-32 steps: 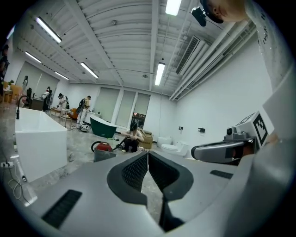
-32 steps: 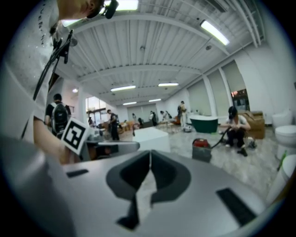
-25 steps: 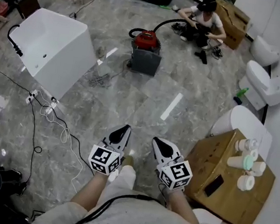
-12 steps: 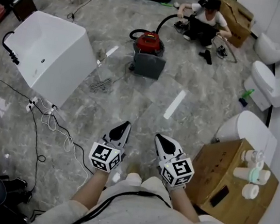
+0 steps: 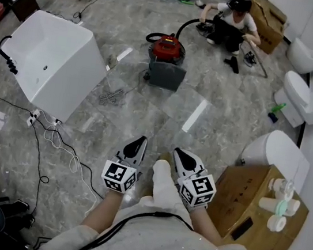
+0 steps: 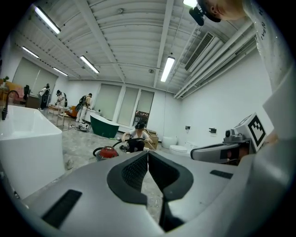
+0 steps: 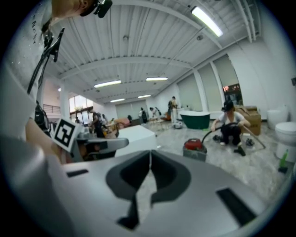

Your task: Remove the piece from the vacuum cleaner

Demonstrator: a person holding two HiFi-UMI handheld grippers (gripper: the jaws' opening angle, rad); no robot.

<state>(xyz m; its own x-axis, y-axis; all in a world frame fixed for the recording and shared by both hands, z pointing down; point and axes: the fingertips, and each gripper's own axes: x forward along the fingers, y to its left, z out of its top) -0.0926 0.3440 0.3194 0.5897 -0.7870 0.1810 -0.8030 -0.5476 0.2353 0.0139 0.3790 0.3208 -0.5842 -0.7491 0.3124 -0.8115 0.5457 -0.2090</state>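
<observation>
A red vacuum cleaner (image 5: 167, 48) stands on the marble floor far ahead, behind a grey box (image 5: 166, 76). Its black hose (image 5: 189, 25) curves back to a person seated on the floor (image 5: 232, 24) who handles its end. In the left gripper view the vacuum cleaner (image 6: 107, 152) is small at centre left; in the right gripper view the vacuum cleaner (image 7: 194, 145) shows right of centre. My left gripper (image 5: 138, 142) and right gripper (image 5: 178, 153) are held side by side low in the head view, both shut and empty, several steps short of the vacuum cleaner.
A white bathtub (image 5: 49, 62) stands at left with cables (image 5: 55, 141) trailing on the floor beside it. At right are white toilets (image 5: 302, 97), a cardboard box (image 5: 248, 210) bearing bottles, and a green bottle (image 5: 277, 108). A dark green tub (image 6: 104, 126) sits far back.
The view has advanced across the floor toward the vacuum cleaner. The bathtub and cardboard box have slid nearer. Both grippers stay shut side by side; my leg now shows between them.
</observation>
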